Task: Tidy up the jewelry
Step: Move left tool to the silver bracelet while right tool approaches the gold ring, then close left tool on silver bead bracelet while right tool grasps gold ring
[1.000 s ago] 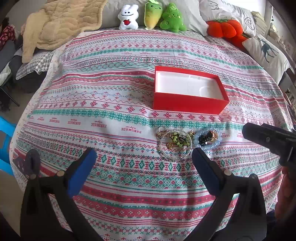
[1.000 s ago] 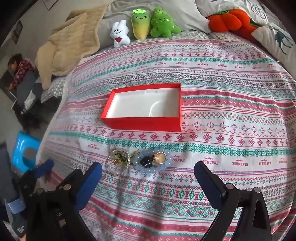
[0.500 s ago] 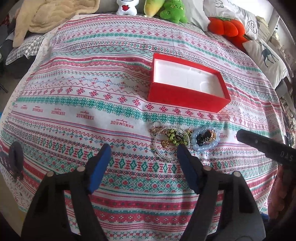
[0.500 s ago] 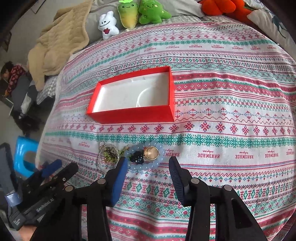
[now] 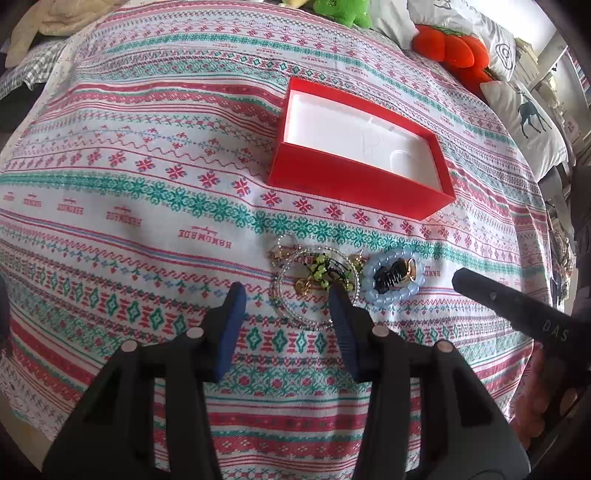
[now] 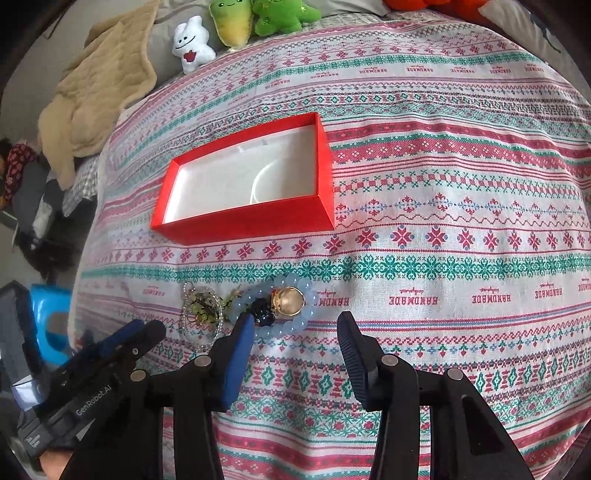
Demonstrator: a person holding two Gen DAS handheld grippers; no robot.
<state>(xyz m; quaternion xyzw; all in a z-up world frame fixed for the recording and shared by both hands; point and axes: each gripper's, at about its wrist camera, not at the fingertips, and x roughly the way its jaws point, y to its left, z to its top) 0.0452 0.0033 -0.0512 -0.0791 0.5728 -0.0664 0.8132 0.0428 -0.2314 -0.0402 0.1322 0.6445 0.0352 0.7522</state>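
Note:
A red box [image 5: 354, 181] with a white empty inside lies on the patterned bedspread; it also shows in the right wrist view [image 6: 251, 221]. In front of it lies a small pile of jewelry: a clear beaded necklace with green beads [image 5: 314, 280] [image 6: 201, 314] and a pale blue bead bracelet [image 5: 391, 280] [image 6: 280, 310] around a gold ring and a dark piece. My left gripper [image 5: 286, 295] is open, its tips just short of the necklace. My right gripper [image 6: 295, 325] is open, just short of the blue bracelet.
Plush toys [image 6: 236, 26] and a beige blanket [image 6: 96, 92] lie at the far edge of the bed. An orange plush [image 5: 450, 48] and pillows sit at the far right. A blue stool [image 6: 51, 325] stands beside the bed on the left.
Both grippers moved forward and down toward the jewelry pile. Their jaws narrowed but stay open.

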